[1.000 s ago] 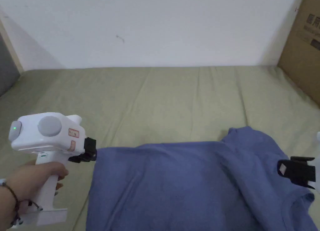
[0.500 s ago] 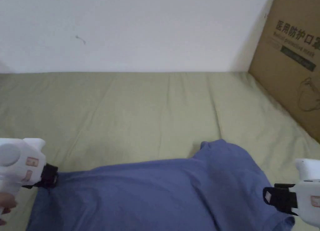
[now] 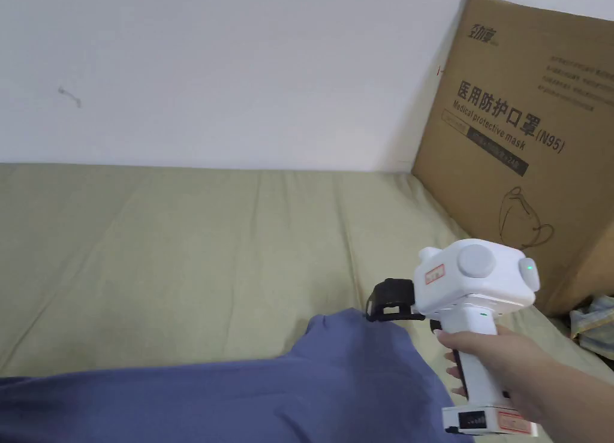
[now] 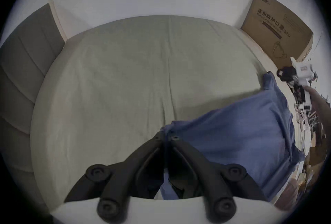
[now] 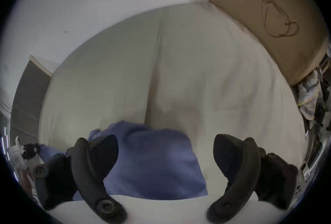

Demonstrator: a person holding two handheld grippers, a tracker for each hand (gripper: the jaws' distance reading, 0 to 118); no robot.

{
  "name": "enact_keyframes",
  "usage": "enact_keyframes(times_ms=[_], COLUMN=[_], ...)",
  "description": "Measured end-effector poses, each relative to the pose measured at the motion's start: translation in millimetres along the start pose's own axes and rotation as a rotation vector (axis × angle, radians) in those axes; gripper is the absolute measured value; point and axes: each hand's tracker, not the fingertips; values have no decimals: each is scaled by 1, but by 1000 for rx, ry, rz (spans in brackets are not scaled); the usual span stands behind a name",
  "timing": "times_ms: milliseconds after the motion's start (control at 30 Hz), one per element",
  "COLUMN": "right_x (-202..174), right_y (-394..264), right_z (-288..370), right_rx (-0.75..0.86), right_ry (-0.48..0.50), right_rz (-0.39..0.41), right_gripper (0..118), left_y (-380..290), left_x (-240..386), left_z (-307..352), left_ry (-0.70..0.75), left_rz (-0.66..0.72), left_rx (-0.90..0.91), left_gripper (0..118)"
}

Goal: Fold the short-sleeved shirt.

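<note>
The blue short-sleeved shirt (image 3: 270, 396) lies spread across the near part of an olive-green bed sheet (image 3: 180, 252). In the left gripper view my left gripper (image 4: 166, 135) is shut on a corner of the shirt (image 4: 232, 129), with cloth pinched between both jaws. A hand holds my right gripper (image 3: 378, 303) just above the far raised fold of the shirt. In the right gripper view its jaws stand wide apart (image 5: 165, 143) over the blue cloth (image 5: 152, 165), gripping nothing. The left gripper (image 5: 30, 151) shows small at the far left there.
A large cardboard box (image 3: 527, 132) leans against the white wall at the bed's right edge. Crumpled cloth and clutter (image 5: 308, 99) lie beside the box. A grey padded headboard (image 4: 23, 66) bounds the left side. The sheet beyond the shirt is bare.
The head camera has swung right. My right gripper has gone from the shirt's near right side up to its far raised fold. The left gripper stays shut on its corner.
</note>
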Motion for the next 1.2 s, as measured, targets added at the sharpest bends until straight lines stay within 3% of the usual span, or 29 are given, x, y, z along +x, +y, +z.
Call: enact_keyframes(times_ms=[133,167,200,233,267,333,467,633,867,1200], right_x=[3,2,-1,-8,-13,-18,-29,-23,-33,-81], right_y=[4,2,-1,-5,-8,-12,-25,-42,-66,-42], right_z=[-33,-35,-34,-28,-20,-1,66,183,342,493], right_rx=[-62,-84,-79,-57,-36,-16,136,285,434,647], right_ry=[-11,11,8,-36,-67,32,8,79,74,59], right_rz=[-28,-24,-10,37,90,84,135,53,88,125], right_gripper=[106,93,69,34,7,7,7,7,7,7], left_y=[-6,-5,-6,-7,-7,-9,-10,-6,9,54], left_x=[0,0,-2,-2,-2,-3,-5,1,23,29], left_z=[-5,-6,-8,-9,-8,-1,27,108,234,358], left_ry=[1,8,6,6,2,-30,-66,-85,-58,-19], left_rz=[-13,-18,-17,-17,-16,16,82,95,43,11], left_rx=[-13,-12,-17,-17,-14,23,55,202,401,552], left_gripper=[1,1,1,1,1,1,1,1,1,1])
